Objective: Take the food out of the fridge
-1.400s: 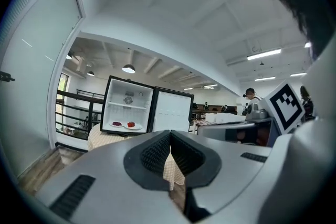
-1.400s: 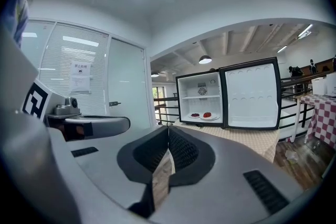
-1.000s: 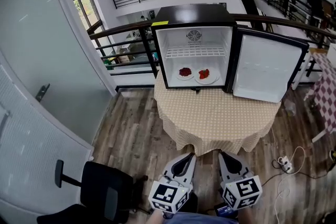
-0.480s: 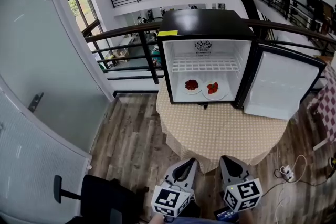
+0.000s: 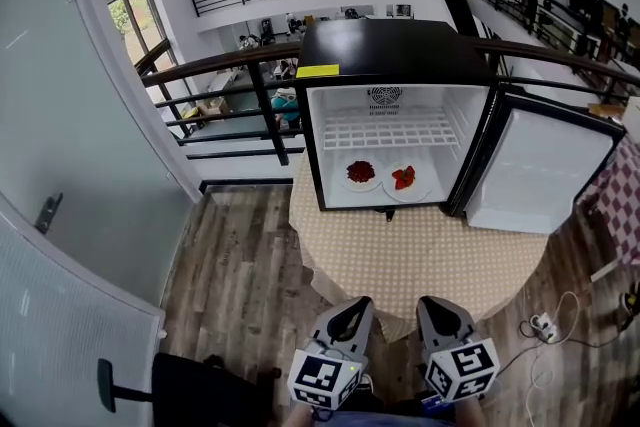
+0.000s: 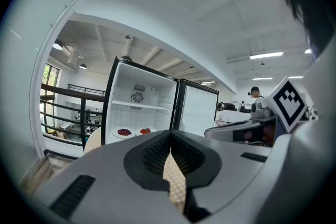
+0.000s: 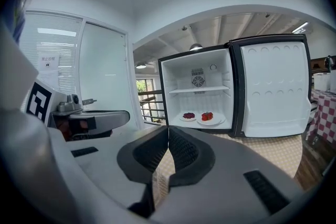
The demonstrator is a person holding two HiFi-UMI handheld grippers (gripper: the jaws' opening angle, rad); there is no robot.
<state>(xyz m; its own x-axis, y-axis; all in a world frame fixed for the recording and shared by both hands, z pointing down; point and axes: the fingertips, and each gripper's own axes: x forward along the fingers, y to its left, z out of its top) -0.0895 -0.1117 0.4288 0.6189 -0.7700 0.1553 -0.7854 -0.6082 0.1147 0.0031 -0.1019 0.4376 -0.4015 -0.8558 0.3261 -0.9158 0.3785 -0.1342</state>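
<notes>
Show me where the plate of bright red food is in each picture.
Head view: plate of bright red food, upper centre, inside the fridge.
Left gripper view: left of centre, low in the fridge.
Right gripper view: right of centre.
Shared landmark: the round fan grille above it.

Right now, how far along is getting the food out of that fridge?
Done: the fridge door stands open. In hand: nothing; the left gripper and right gripper are shut and empty, short of the table. Left: both plates, one with dark red food, one with bright red, sit inside the fridge.
</notes>
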